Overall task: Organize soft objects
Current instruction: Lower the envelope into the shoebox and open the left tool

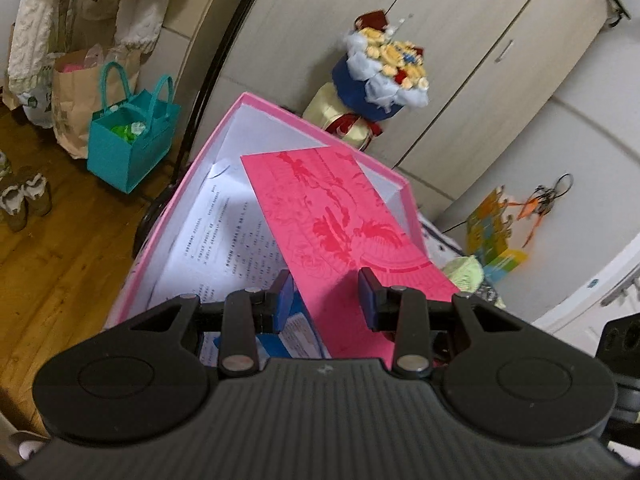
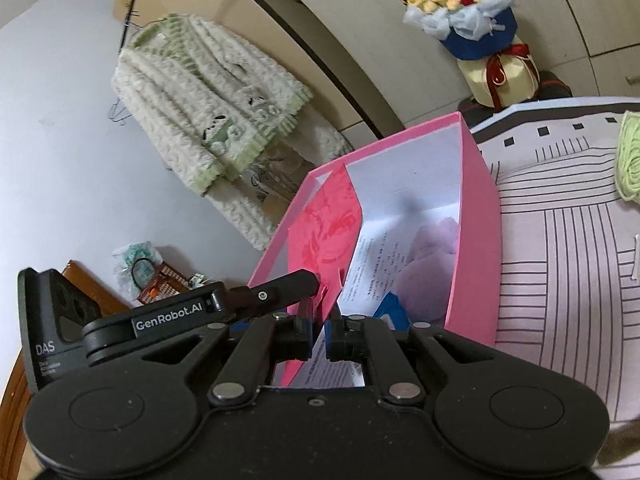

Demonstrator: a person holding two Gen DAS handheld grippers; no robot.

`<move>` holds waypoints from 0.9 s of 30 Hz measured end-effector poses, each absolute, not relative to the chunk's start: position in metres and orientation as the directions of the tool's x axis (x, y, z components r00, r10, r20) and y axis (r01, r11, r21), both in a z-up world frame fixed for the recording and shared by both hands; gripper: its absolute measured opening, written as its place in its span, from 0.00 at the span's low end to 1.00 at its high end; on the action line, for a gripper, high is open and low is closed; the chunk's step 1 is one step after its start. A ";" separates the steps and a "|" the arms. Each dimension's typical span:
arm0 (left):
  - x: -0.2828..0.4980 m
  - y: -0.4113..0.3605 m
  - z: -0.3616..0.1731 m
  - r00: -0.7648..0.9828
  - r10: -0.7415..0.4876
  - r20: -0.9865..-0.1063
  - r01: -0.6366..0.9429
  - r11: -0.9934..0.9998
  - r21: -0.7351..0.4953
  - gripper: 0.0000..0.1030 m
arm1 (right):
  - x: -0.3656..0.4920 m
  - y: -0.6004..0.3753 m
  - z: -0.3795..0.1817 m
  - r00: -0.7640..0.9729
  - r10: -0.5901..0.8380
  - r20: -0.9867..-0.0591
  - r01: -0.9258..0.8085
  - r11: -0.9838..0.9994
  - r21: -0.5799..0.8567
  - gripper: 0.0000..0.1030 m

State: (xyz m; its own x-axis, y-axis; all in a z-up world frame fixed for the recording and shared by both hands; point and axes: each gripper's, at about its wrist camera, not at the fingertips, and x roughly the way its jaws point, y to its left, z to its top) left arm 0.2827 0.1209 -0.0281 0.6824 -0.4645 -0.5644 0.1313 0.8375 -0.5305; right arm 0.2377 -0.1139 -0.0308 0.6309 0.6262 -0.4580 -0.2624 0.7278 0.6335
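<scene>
Bedroom clutter rings a striped bed [image 2: 560, 264]. The right tongs [image 2: 319, 336] are pressed nearly together, seemingly pinching a printed sheet [image 2: 370, 264] at the near end of the pink box [image 2: 476, 220]. The left tongs [image 1: 327, 296] stand partly spread over a red card [image 1: 340, 208]; I cannot tell whether a pad touches it. The soft pink thing [image 2: 436, 240] lies deep in the box, beside the sheet, and a green knit [image 2: 630, 160] sits apart on the bed. A tug could likely tear the sheet or tip the light box, and the leaning card may slide down onto the soft thing. Only the right view shows that soft thing; the left view shows the card's full face and the floor.
</scene>
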 end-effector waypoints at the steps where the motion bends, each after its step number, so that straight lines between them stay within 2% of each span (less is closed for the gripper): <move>1: 0.289 0.121 -0.029 0.669 -0.463 -0.581 0.117 0.838 -0.533 0.33 | 0.241 -0.113 -0.032 0.628 0.624 -0.465 -0.252 0.729 0.637 0.08; 9: 0.329 0.120 -0.035 0.564 -0.443 -0.697 0.056 0.862 -0.503 0.33 | 0.268 -0.097 -0.038 0.615 0.580 -0.534 -0.197 0.769 0.608 0.09; 12: 0.337 0.124 -0.044 0.507 -0.479 -0.716 0.021 0.838 -0.545 0.30 | 0.273 -0.088 -0.037 0.612 0.558 -0.561 -0.200 0.795 0.573 0.08; 17: 0.312 0.129 -0.040 0.563 -0.475 -0.676 0.068 0.842 -0.535 0.30 | 0.274 -0.080 -0.038 0.619 0.512 -0.596 -0.212 0.839 0.501 0.06; 21: 0.300 0.137 -0.032 0.597 -0.478 -0.644 0.105 0.843 -0.528 0.30 | 0.279 -0.076 -0.039 0.593 0.507 -0.626 -0.192 0.844 0.502 0.06; 27: 0.291 0.140 -0.018 0.659 -0.421 -0.623 0.141 0.883 -0.448 0.31 | 0.283 -0.060 -0.046 0.537 0.511 -0.671 -0.184 0.847 0.498 0.14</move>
